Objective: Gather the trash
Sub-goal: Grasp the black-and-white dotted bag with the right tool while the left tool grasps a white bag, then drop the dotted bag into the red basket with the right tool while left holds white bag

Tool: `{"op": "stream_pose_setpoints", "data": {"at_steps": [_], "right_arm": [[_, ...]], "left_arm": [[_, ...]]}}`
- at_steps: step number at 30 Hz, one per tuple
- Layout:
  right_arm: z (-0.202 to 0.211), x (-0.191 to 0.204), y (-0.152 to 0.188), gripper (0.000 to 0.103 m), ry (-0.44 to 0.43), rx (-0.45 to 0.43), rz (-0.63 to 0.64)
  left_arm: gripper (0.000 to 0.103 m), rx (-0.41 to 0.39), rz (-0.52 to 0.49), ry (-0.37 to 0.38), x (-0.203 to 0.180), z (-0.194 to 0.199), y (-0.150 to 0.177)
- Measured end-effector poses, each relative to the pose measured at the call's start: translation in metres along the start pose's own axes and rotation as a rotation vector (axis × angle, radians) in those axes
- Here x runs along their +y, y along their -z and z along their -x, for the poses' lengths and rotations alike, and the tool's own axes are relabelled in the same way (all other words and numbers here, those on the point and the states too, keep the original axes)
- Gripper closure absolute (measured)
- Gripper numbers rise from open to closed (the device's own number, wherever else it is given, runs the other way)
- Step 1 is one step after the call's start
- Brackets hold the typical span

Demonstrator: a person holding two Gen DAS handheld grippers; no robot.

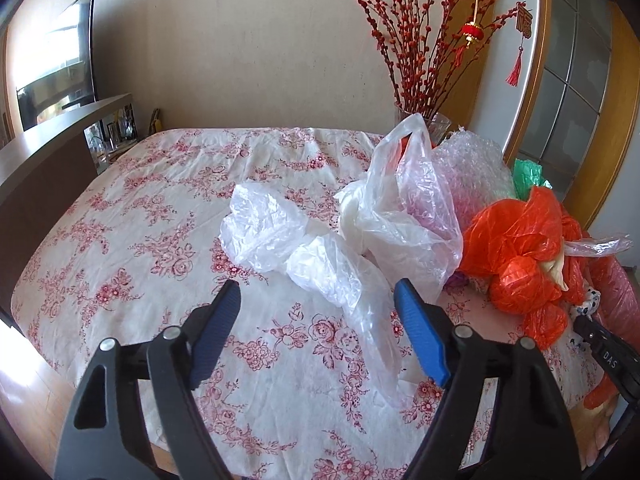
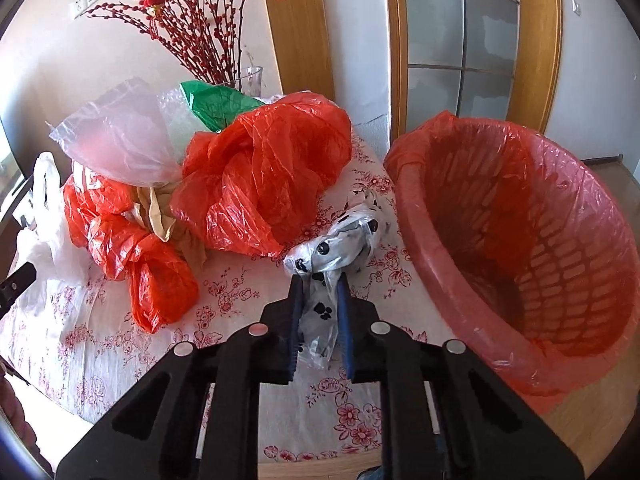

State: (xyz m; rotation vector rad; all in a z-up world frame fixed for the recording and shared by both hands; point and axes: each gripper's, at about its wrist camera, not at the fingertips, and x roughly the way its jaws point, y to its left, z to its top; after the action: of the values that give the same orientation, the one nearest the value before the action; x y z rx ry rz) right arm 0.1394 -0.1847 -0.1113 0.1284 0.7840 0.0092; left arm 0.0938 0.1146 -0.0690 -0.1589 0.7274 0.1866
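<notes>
My right gripper (image 2: 320, 280) is shut on a crumpled paw-print plastic bag (image 2: 344, 240) that lies on the floral tablecloth (image 2: 120, 344). Just right of it a red mesh basket (image 2: 520, 232) lined with a red bag stands tilted toward me, empty. My left gripper (image 1: 316, 296) is open over the cloth, its blue pads (image 1: 420, 336) on either side of the tail of a clear plastic bag (image 1: 320, 256), not touching it. Red plastic bags (image 2: 260, 176), a green bag (image 2: 216, 104) and bubble wrap (image 1: 472, 168) are heaped behind.
A glass vase of red berry branches (image 1: 424, 52) stands at the table's back edge. A dark shelf (image 1: 48, 160) and a television (image 1: 60, 60) lie to the left. A wooden-framed glass door (image 2: 464, 40) is behind the basket. The right gripper's body (image 1: 608, 356) shows at the left view's right edge.
</notes>
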Motion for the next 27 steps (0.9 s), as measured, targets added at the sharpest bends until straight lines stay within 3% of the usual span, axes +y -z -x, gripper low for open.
{"op": "stream_pose_setpoints", "data": {"at_steps": [6,8,10,12,20,27], "right_arm": [[0.006,-0.002,0.001,0.095,-0.005,-0.017,0.023],[0.007,-0.001,0.002,0.095,-0.007,-0.019,0.03],[0.008,-0.001,0.003,0.095,-0.011,-0.021,0.032],[0.009,-0.002,0.003,0.096,-0.015,-0.023,0.029],[0.028,-0.01,-0.003,0.097,-0.033,-0.081,0.012],[0.048,-0.017,-0.011,0.097,-0.029,-0.14,0.0]], "left_arm": [[0.041,0.05,0.003,0.014,-0.002,-0.016,0.004],[0.052,0.068,0.003,0.025,-0.003,-0.021,0.005],[0.077,0.087,0.012,0.046,-0.001,-0.026,0.005],[0.09,0.1,0.019,0.077,0.001,-0.027,0.005],[0.095,0.019,-0.048,0.112,0.006,0.001,-0.006],[0.095,-0.038,-0.112,0.209,-0.014,0.037,-0.02]]}}
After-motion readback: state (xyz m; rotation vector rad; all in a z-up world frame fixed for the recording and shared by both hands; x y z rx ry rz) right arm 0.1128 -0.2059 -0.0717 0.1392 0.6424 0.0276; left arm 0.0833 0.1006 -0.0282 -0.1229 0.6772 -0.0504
